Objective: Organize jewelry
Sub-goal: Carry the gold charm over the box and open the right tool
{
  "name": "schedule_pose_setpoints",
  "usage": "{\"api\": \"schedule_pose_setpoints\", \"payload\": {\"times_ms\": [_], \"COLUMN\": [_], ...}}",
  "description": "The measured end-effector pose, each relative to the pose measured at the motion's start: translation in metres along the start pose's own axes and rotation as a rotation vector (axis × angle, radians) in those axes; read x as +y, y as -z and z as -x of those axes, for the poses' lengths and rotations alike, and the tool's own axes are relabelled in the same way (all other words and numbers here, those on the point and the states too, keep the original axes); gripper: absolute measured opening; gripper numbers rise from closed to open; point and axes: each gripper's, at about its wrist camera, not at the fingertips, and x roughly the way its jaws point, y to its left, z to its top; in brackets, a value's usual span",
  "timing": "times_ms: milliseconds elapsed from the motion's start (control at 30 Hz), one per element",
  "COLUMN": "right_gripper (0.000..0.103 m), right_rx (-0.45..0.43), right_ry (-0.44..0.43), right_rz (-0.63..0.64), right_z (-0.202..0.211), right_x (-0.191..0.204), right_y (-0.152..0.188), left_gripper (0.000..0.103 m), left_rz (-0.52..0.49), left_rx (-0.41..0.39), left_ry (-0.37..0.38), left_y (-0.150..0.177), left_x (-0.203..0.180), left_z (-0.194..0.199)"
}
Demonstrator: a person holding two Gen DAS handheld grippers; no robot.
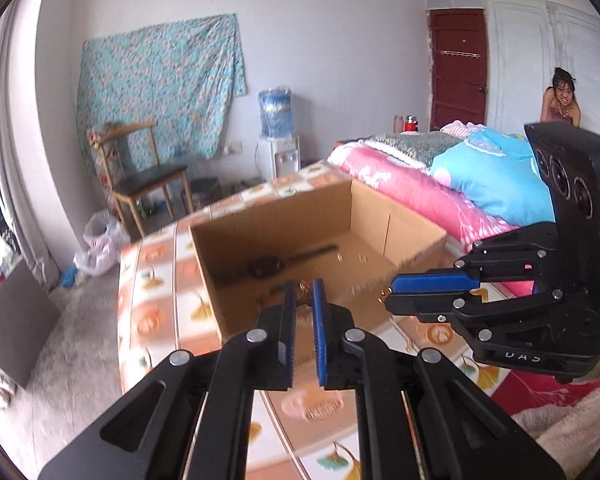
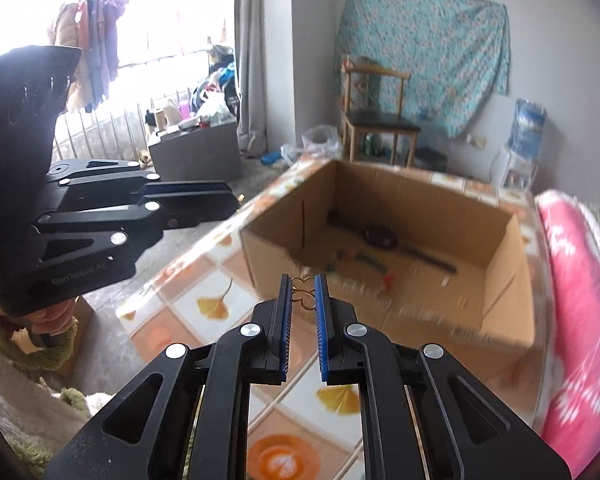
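The cardboard box (image 1: 284,240) is matt brown paperboard, standing on a tabletop (image 2: 204,276) of glossy patterned covering. In front of the box, both matt black plastic tongs (image 1: 303,300) (image 2: 304,294) (with ribbed blue pads) pinch thin shiny gold wire jewelry (image 2: 303,292). Behind the box stands a wooden chair (image 1: 140,176).

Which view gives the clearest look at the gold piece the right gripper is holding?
The right wrist view: the looped gold wire piece sits sharp between the right gripper fingertips. The left wrist view shows only a small gold glint at that gripper's tip, side on.
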Motion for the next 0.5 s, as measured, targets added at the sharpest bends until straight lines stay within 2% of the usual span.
{"api": "schedule_pose_setpoints", "payload": {"times_ms": [133, 300, 367, 500], "right_gripper": [0.009, 0.009, 0.009, 0.009], "right_rx": [0.037, 0.211, 0.305, 0.436], "right_ry": [-0.045, -0.108, -0.143, -0.185], "right_rz": [0.018, -0.021, -0.057, -0.129], "right_z": [-0.024, -0.085, -0.112, -0.15], "right_x": [-0.014, -0.039, -0.05, -0.061], "right_y": [-0.023, -0.047, -0.054, -0.056], "left_gripper": [0.008, 0.008, 0.008, 0.008], "left_rz": [0.004, 0.022, 0.027, 0.016], "left_rx": [0.069, 0.238, 0.292, 0.402], "left_ry": [0.036, 0.057, 0.05, 0.05], "left_y": [-0.018, -0.033, -0.036, -0.041], "left_x": [0.014, 0.031, 0.036, 0.038], "left_z": [-0.034, -0.089, -0.107, -0.141]}}
